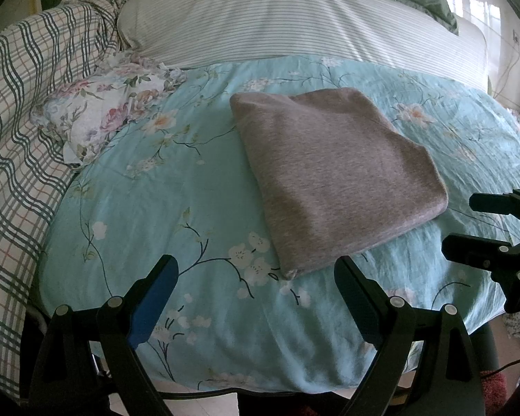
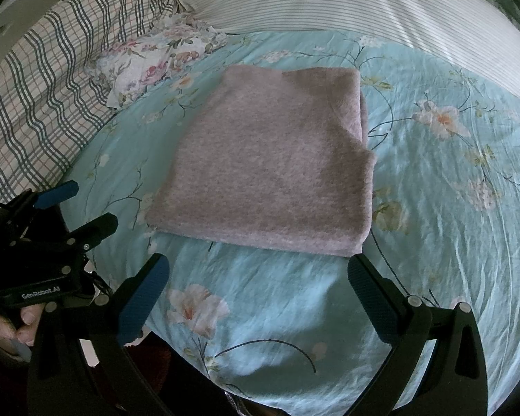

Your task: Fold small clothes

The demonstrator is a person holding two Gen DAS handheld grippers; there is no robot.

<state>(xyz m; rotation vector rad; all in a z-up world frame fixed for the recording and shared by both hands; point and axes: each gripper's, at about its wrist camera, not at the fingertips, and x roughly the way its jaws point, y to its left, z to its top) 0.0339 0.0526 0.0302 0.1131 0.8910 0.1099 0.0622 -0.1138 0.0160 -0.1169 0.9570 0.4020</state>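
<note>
A grey-pink knit garment (image 1: 332,173) lies folded into a flat rectangle on the light blue flowered sheet (image 1: 156,208). In the right wrist view the same folded garment (image 2: 270,163) sits just beyond the fingers. My left gripper (image 1: 256,267) is open above the sheet, its right finger near the garment's near corner, holding nothing. My right gripper (image 2: 256,267) is open too, in front of the garment's near edge and empty. The right gripper (image 1: 468,225) also shows at the right edge of the left wrist view, and the left gripper (image 2: 90,208) at the left of the right wrist view.
A small flowered pillow (image 1: 111,104) lies at the back left. A plaid blanket (image 1: 24,121) runs along the left side. A striped pillow (image 1: 294,17) lies across the back. A hand (image 2: 20,326) holds the left gripper's handle. The bed's near edge is just below the fingers.
</note>
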